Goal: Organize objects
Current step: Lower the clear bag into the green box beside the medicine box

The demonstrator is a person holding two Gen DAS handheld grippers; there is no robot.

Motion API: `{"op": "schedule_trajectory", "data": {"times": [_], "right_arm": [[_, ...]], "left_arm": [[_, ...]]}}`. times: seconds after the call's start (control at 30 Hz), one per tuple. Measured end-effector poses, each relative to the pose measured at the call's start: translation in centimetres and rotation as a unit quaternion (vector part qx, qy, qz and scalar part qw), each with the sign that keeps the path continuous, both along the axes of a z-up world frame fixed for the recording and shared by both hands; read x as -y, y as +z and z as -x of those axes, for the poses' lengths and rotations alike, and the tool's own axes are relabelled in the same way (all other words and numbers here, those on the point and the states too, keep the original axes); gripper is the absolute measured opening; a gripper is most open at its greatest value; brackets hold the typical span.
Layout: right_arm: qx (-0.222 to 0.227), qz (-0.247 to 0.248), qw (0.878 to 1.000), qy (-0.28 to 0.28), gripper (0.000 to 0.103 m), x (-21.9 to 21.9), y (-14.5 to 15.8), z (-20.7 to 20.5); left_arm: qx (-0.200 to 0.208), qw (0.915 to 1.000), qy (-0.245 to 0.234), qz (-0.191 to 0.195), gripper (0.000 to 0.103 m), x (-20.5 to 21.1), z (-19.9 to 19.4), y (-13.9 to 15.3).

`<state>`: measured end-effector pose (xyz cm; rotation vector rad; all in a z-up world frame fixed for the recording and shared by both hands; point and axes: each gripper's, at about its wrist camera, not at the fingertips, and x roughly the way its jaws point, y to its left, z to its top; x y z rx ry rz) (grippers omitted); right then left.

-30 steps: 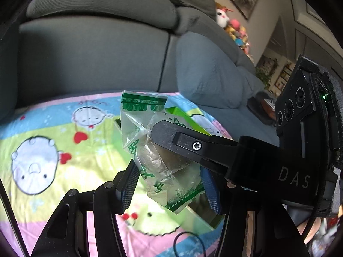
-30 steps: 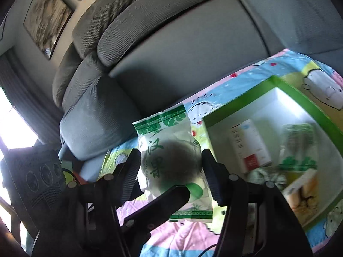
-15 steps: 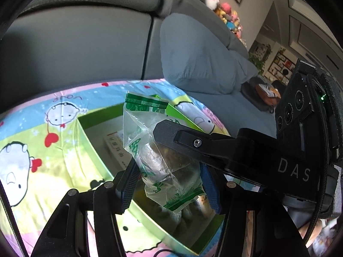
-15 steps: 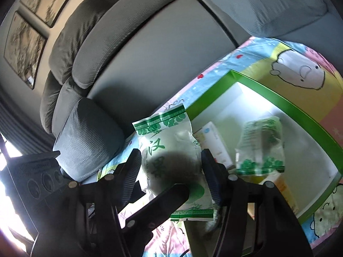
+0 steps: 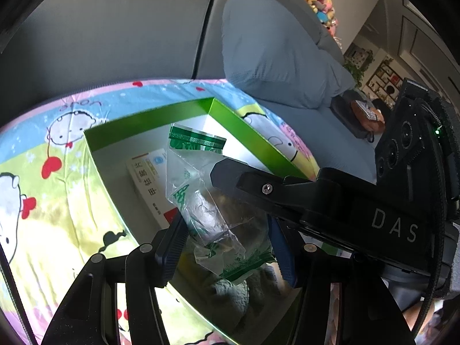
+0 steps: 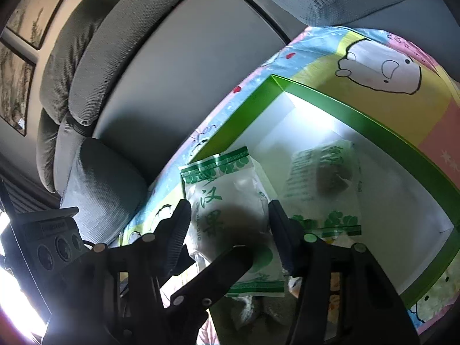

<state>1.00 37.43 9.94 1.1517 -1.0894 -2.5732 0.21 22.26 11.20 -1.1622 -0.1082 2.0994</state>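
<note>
A clear plastic packet with green print and a dark round fruit inside (image 5: pixel 207 207) sits between the fingers of my left gripper (image 5: pixel 227 241), above the open green box (image 5: pixel 244 132). My right gripper (image 6: pixel 230 224) also has its fingers on the same packet (image 6: pixel 227 201), and its long black finger crosses the left wrist view (image 5: pixel 287 189). Inside the box lie a white carton with a red corner (image 5: pixel 146 178) and another green-printed packet (image 6: pixel 325 184).
The box stands on a cartoon-print cloth (image 5: pixel 43 189) over a surface in front of a grey sofa (image 5: pixel 115 34). A grey cushion (image 5: pixel 273 57) lies at the right. Soft toys (image 5: pixel 316 0) and shelves stand far right.
Both grippers carried the packet forward and down over the box; the box interior now fills more of both views. The grip is unchanged.
</note>
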Motion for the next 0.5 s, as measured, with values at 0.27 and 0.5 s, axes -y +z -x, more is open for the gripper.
{"op": "schedule_trajectory", "data": {"times": [0.27,0.5], "right_arm": [[0.013,0.000,1.000,-0.009,0.053,-0.27,-0.37,0.04],[0.025,-0.009,1.000,-0.015,0.049,-0.33,-0.66,0.09]], "left_arm": [[0.014,0.9998,0.008,0.014,0.058,-0.25,-0.08,-0.33],[0.032,0.9992,0.018,0.017,0.058,-0.15,0.19,-0.91]]}}
